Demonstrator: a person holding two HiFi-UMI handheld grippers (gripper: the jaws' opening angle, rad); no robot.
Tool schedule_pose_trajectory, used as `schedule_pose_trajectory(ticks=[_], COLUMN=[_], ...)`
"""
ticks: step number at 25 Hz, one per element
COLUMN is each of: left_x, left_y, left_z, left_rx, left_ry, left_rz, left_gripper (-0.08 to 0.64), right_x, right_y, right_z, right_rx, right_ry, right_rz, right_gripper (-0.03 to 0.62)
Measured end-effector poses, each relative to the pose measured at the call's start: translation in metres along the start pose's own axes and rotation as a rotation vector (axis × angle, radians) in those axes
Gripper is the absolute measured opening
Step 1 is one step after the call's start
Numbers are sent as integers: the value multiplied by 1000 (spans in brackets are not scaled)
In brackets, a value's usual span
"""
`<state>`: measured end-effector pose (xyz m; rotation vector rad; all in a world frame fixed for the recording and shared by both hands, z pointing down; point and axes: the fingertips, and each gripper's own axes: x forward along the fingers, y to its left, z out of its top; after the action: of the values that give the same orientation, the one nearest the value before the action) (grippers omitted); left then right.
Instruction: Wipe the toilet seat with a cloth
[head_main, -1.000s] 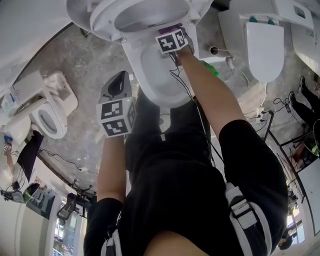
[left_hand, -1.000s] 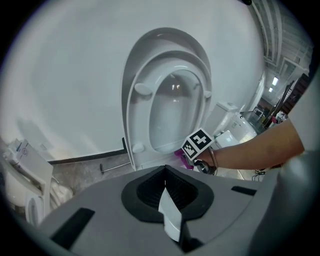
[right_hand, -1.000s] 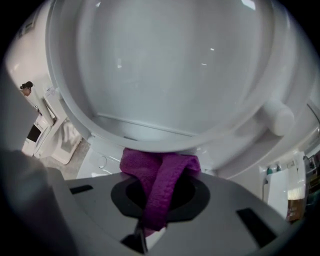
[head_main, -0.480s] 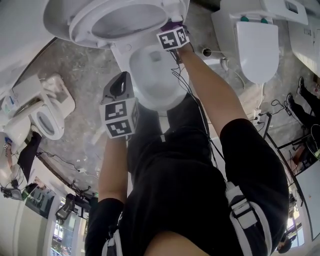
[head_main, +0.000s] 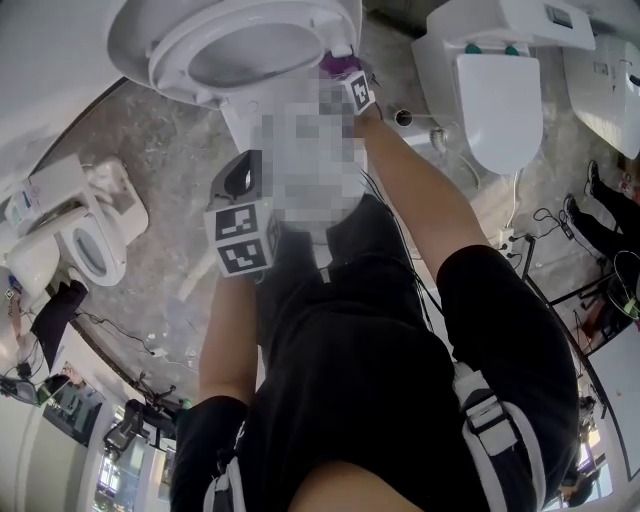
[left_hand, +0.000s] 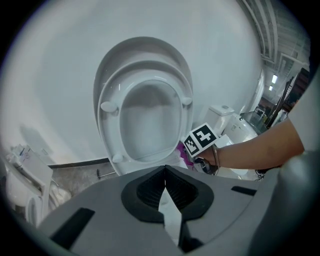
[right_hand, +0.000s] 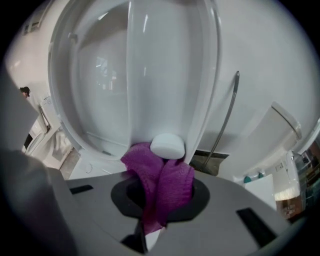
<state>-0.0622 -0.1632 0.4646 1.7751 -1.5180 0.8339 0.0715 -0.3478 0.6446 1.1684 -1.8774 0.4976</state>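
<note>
The white toilet seat stands raised against its lid, above the bowl rim. My right gripper is shut on a purple cloth at the seat's lower right edge. In the right gripper view the cloth bunches out of the jaws and touches the seat just under a white bumper. My left gripper hangs shut and empty left of the bowl, apart from it. In the left gripper view its jaws point at the seat; the cloth shows there too.
Another white toilet stands to the right and a smaller one to the left on the marbled floor. Cables trail at the right. A metal pipe runs up the wall beside the raised seat.
My right gripper has carried the cloth up from the bowl rim to the raised seat's lower edge. The left gripper has risen a little and stayed shut.
</note>
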Motion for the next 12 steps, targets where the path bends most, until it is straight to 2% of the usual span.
schedule_pose_trajectory(ticks=[6, 10, 12], left_x=[-16, -24, -25], left_y=[-4, -4, -3], left_z=[16, 23, 24], left_rx=[3, 15, 23], left_ry=[-36, -53, -55], left_rz=[-22, -43, -49], left_gripper=[9, 9, 9], right_x=[-40, -68, -71], right_y=[4, 3, -1], right_z=[8, 26, 34], right_rx=[7, -44, -64], right_ry=[-46, -126, -132], right_rz=[0, -27, -42], right_gripper=[49, 49, 49])
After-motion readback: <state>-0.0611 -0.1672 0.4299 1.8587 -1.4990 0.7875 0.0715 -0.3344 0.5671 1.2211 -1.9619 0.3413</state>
